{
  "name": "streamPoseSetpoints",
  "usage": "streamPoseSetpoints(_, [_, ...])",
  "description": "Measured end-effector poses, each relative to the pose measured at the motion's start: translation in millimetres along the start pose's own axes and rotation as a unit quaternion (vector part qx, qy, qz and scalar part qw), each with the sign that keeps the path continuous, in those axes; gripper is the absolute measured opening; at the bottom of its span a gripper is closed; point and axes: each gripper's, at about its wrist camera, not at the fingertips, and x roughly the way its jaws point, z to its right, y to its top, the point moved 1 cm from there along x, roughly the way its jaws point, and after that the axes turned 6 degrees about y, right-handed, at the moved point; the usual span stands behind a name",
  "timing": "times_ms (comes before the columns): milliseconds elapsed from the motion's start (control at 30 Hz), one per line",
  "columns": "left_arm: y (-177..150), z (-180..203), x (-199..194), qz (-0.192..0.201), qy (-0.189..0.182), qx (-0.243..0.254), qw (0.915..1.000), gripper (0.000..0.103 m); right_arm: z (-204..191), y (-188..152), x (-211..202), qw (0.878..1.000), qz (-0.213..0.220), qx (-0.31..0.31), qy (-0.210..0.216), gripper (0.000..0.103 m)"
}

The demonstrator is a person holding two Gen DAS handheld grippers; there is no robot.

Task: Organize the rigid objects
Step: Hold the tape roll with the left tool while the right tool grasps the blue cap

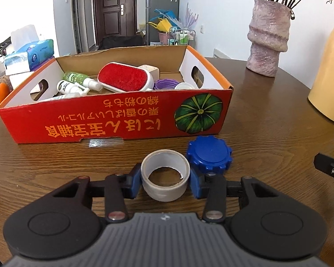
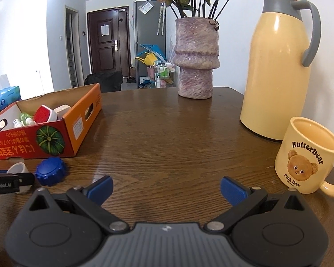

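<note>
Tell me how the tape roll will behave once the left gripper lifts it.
The tape roll looks nearly spent, a thin ring, so probably light and liable to flex under the left gripper. Dropped on edge, it could roll across the table.

**Colours and Patterns**

My pads are blue on black arms. The tape is grey-white. The cap is blue. The box is red with orange lettering and a green striped pumpkin. The brush is red. The vase is mottled purple. The jug is cream with grey trim. The mug is cream with a brown bear.
</note>
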Motion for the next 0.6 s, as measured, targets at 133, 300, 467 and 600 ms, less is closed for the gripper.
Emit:
streamPoseSetpoints(133, [1,-3,-6,0.010,-0.002,-0.003,0.9999,0.044,-2,-1,-2,1.000,0.003,0.005,-0.003,0.103])
streamPoseSetpoints(300, [2,-12,-13,0.020,-0.002,-0.008,0.9998,0.044,-6,-3,-4,1.000,0.005,0.012,-0.002,0.103])
streamPoseSetpoints(467, [3,-28,-18,0.027,0.002,-0.014,0.9995,0.044,-17,-6,-5,1.000,0.006,0.012,0.013,0.103])
streamPoseSetpoints(600, [4,-46,-21,0.031,0.007,-0.025,0.9992,0.044,-30,-8,-7,1.000,0.007,0.011,0.023,0.103])
